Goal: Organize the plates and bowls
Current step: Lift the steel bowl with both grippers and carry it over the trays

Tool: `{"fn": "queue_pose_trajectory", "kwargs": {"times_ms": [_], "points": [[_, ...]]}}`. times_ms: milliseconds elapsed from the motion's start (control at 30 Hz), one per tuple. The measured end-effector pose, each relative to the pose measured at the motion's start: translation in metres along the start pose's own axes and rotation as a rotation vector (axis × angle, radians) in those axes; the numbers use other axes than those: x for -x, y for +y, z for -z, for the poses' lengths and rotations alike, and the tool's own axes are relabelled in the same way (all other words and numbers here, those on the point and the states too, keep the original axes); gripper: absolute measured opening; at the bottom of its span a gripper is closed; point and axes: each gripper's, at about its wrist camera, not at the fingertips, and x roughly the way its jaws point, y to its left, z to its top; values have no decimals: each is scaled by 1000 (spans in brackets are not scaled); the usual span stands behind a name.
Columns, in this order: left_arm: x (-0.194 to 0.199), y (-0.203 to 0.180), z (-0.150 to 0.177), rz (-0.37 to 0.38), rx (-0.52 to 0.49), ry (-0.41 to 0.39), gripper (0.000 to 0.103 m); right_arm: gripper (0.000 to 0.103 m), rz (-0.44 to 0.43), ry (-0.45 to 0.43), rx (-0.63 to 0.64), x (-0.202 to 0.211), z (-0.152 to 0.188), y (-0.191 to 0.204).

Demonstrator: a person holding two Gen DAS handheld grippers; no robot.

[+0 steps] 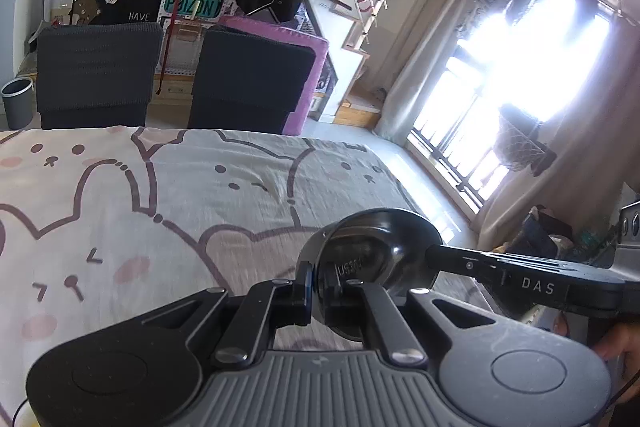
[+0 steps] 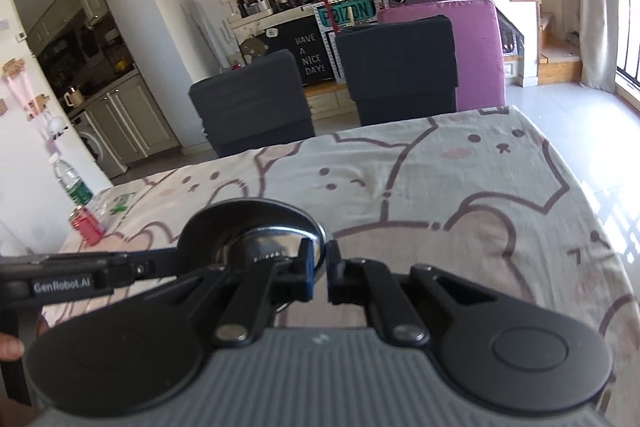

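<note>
A shiny dark metal bowl (image 1: 376, 251) hangs above the table, tilted so that its stamped base faces the cameras. My left gripper (image 1: 316, 291) is shut on its near rim, one pad on each side of the wall. In the left wrist view my right gripper (image 1: 434, 253) comes in from the right and pinches the opposite rim. The right wrist view has the same bowl (image 2: 256, 227), with my right gripper (image 2: 319, 267) shut on its right edge. There my left gripper (image 2: 176, 261) reaches in from the left onto the other edge. No other plates or bowls are in view.
The table wears a bear-print cloth (image 1: 180, 195). Two dark chairs (image 2: 400, 67) stand at its far side. A water bottle (image 2: 70, 183) and a red can (image 2: 86, 225) sit at the table's left end. A grey bin (image 1: 16, 103) stands on the floor; a bright window (image 1: 520, 67) is at right.
</note>
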Motion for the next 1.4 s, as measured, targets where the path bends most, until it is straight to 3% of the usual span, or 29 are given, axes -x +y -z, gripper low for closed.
{"fn": "queue_pose_trajectory", "kwargs": {"times_ms": [167, 400, 700, 1100, 1400], "points": [[10, 2, 24, 30, 5, 33, 5, 7, -10, 3, 9, 20, 27, 10], [-4, 4, 51, 67, 25, 103, 5, 7, 32, 41, -8, 33, 62, 12], [-28, 6, 71, 54, 33, 198, 5, 7, 86, 129, -17, 24, 90, 4], [-44, 2, 96, 55, 22, 317, 6, 7, 134, 216, 12, 5, 90, 1], [-52, 5, 99, 43, 25, 343, 6, 7, 149, 276, 25, -15, 87, 2]]}}
